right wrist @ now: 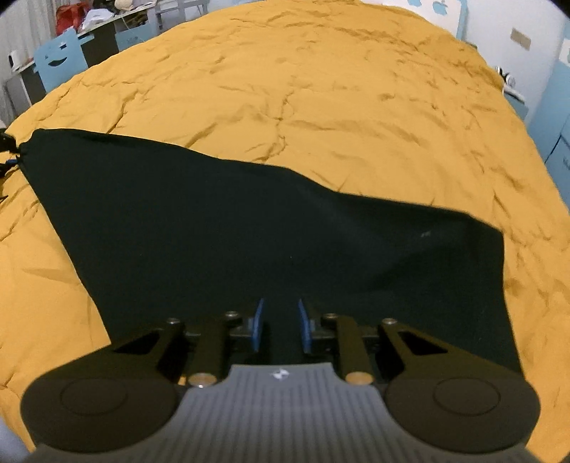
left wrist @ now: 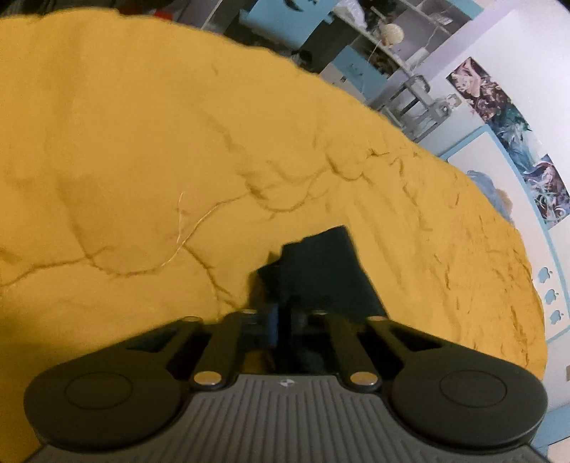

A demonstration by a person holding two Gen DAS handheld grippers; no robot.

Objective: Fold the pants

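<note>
Both tongs grip the dark pants spread over the bedcover.

My room around the yellow bed

A wrinkled mustard-yellow bedspread covers the whole bed in front of me, with a loose pale thread lying across its creases. Past the far edge I see a blue chair back cut with a smiling face, beside a cluttered desk holding a red bag. A ball of cream yarn sits on grey shelves, and colourful posters hang on the white wall near a pale blue cabinet.
</note>
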